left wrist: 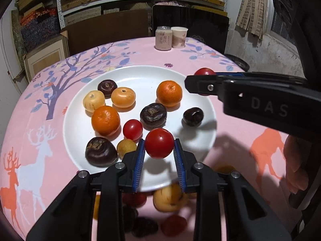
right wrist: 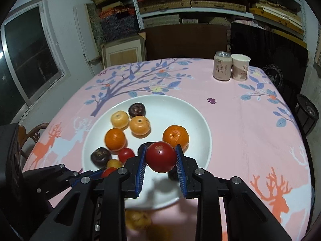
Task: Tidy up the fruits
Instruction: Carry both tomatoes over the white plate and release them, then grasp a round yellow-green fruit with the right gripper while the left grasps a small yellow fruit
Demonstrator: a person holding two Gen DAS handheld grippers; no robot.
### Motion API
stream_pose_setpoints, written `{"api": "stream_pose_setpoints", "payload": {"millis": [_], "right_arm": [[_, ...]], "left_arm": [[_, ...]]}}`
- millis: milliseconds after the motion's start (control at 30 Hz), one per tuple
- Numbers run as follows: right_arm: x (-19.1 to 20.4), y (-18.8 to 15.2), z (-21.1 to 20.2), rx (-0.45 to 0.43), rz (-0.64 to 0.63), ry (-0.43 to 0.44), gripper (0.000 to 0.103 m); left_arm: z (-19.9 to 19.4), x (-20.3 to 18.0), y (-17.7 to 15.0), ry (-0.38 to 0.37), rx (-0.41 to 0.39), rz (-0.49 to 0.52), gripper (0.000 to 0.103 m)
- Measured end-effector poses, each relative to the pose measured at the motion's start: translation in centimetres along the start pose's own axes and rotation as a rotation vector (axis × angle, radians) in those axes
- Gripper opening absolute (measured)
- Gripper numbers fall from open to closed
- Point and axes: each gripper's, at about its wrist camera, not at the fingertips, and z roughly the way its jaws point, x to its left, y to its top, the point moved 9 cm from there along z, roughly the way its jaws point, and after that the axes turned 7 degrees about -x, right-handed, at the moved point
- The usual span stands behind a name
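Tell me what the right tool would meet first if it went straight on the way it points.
Probably the white plate, bare beside the orange. The right tool, shut on a red tomato, points down over it; depth is unclear, so the orange might come first.

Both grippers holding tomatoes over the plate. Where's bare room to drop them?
White plate: bare along its far rim and the right side behind the orange. Crowded on the left and near side, where most fruit sits. Open tablecloth runs right of the plate up to the can and cup.
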Motion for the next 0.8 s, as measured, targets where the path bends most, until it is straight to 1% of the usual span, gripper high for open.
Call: {"api": "stream_pose_setpoints", "payload": {"millis": [167, 200, 233, 267, 300, 333, 467, 533, 667, 733, 800], "right_arm": [[-0.4, -0.5, 2.6, 0.039, 0.013, 0.009, 0.030], [-0.3, -0.6, 2.6, 0.039, 0.012, 0.014, 0.032], [-0.3, -0.6, 2.6, 0.032, 0.015, 0.019, 0.044], [-0.3, -0.6, 2.4, 0.020, 0.019, 0.017, 0.048], [-0.4, -0.5, 2.1, 0.014, 0.024, 0.019, 0.048], [-0.5, -0.5, 2.0, 0.012, 0.030, 0.024, 0.048], [-0.7, -0.6, 0.3, -0.008, 0.045, 0.026, 0.048], [-0.9, -1.0, -1.1, -0.020, 0.055, 0.019, 0.048], [-0.7, -3.3, -4.0, -0.033, 0.068, 0.016, 0.048], [-0.3, -5.1, -5.3, -0.029, 0.060, 0.009, 0.048], [0.2, -6.9, -6.4, -0.028, 0.058, 0.002, 0.048]], "left_arm": [[2.0, 0.2, -0.2, -0.001, 0.025, 0.005, 0.029], [2.1, 0.2, -0.2, 0.002, 0.022, 0.008, 0.030], [2.0, 0.2, -0.2, 0.000, 0.018, 0.008, 0.039], [1.8, 0.2, -0.1, 0.002, 0.010, 0.008, 0.045], [1.5, 0.3, 0.0, 0.010, -0.003, 0.010, 0.053], [1.0, 0.3, 0.2, 0.019, -0.020, 0.013, 0.056], [-1.2, 0.7, 0.4, 0.021, -0.051, 0.005, 0.059], [-2.8, 1.2, -0.2, 0.030, -0.064, -0.001, 0.064], [-5.6, 2.2, -2.4, 0.039, -0.067, -0.015, 0.068], [-6.9, 2.7, -4.0, 0.050, -0.062, -0.020, 0.071], [-7.8, 3.1, -5.8, 0.058, -0.047, -0.018, 0.071]]}}
